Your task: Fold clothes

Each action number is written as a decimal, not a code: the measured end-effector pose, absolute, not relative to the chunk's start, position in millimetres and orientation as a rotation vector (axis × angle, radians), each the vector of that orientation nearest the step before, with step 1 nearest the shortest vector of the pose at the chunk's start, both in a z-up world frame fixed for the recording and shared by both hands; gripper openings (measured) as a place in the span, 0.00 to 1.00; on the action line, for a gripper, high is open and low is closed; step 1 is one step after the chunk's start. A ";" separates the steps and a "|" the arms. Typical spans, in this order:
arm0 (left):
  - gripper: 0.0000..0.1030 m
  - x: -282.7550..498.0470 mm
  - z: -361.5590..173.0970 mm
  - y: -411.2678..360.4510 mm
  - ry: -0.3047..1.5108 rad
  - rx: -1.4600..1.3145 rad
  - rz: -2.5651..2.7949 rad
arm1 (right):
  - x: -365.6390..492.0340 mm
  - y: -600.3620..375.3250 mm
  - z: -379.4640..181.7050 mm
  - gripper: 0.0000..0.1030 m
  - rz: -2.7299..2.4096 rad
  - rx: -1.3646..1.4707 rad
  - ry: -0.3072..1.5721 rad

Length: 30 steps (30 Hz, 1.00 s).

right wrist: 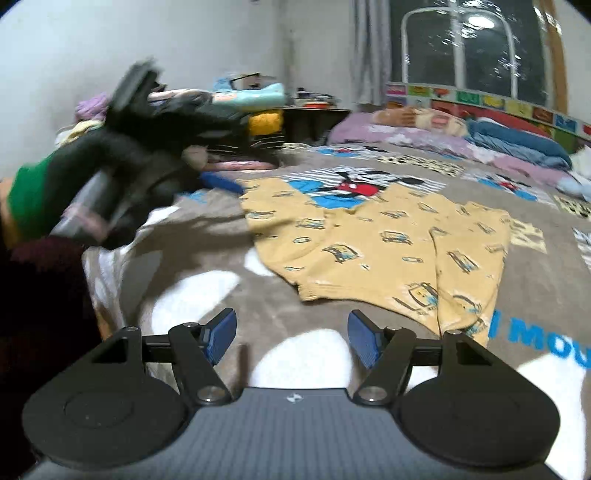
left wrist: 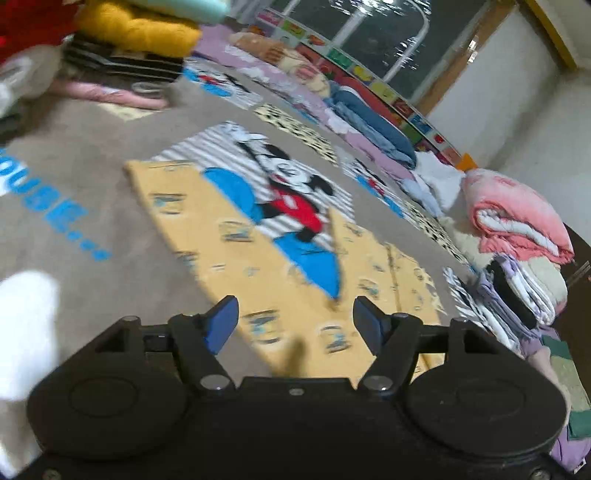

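A yellow printed garment [right wrist: 388, 243] lies spread flat on the grey Mickey Mouse blanket [right wrist: 207, 229]; it also shows in the left wrist view [left wrist: 236, 251]. My left gripper [left wrist: 295, 321] is open and empty, held just above the garment's near edge. My right gripper [right wrist: 291, 332] is open and empty, a little short of the garment's near hem. The left gripper and the gloved hand holding it show blurred at the left of the right wrist view [right wrist: 122, 155].
Folded clothes and a yellow bundle [left wrist: 136, 33] are stacked at the blanket's far left. A pink folded quilt [left wrist: 517, 218] and stacked laundry sit at the right. Bedding [right wrist: 517, 144] lies along the far wall under the window.
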<state>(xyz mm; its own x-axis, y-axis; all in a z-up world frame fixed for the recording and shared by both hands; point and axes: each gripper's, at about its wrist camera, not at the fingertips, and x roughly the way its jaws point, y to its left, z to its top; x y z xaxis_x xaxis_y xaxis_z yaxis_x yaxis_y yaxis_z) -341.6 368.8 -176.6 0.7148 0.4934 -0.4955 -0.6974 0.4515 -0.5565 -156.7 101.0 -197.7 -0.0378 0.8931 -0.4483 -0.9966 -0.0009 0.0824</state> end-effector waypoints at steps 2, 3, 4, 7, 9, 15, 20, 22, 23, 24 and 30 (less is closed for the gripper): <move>0.66 -353.7 -182.5 373.4 0.270 -0.852 0.770 | -157.6 104.3 -197.7 0.65 1.546 -0.292 0.433; 0.66 -357.7 -185.8 376.6 0.265 -0.871 0.782 | -158.3 106.6 -197.7 0.65 1.542 -0.287 0.432; 0.66 -361.8 -189.2 379.9 0.260 -0.890 0.794 | -159.0 109.4 -197.8 0.65 1.541 -0.282 0.434; 0.64 -369.7 -196.9 390.5 0.238 -0.948 0.820 | -160.5 117.3 -198.3 0.65 1.545 -0.269 0.449; 0.64 -372.1 -198.2 399.7 0.215 -0.977 0.826 | -161.4 122.1 -198.6 0.65 1.549 -0.263 0.458; 0.61 -375.4 -203.9 434.5 0.147 -1.065 0.842 | -176.9 131.2 -193.6 0.65 1.515 -0.339 0.384; 0.56 -376.0 -207.8 457.4 0.110 -1.114 0.850 | -206.7 156.6 -190.3 0.58 1.451 -0.566 0.180; 0.56 -376.2 -207.5 461.5 0.102 -1.126 0.850 | -218.9 169.7 -193.4 0.53 1.432 -0.655 0.119; 0.56 -375.1 -206.5 462.1 0.104 -1.126 0.852 | -225.6 175.9 -195.7 0.52 1.419 -0.697 0.088; 0.55 -373.0 -204.8 461.9 0.110 -1.120 0.854 | -232.2 182.2 -198.0 0.51 1.406 -0.739 0.057; 0.55 -369.5 -201.4 460.5 0.121 -1.113 0.856 | -263.5 218.4 -211.6 0.37 1.325 -0.993 -0.083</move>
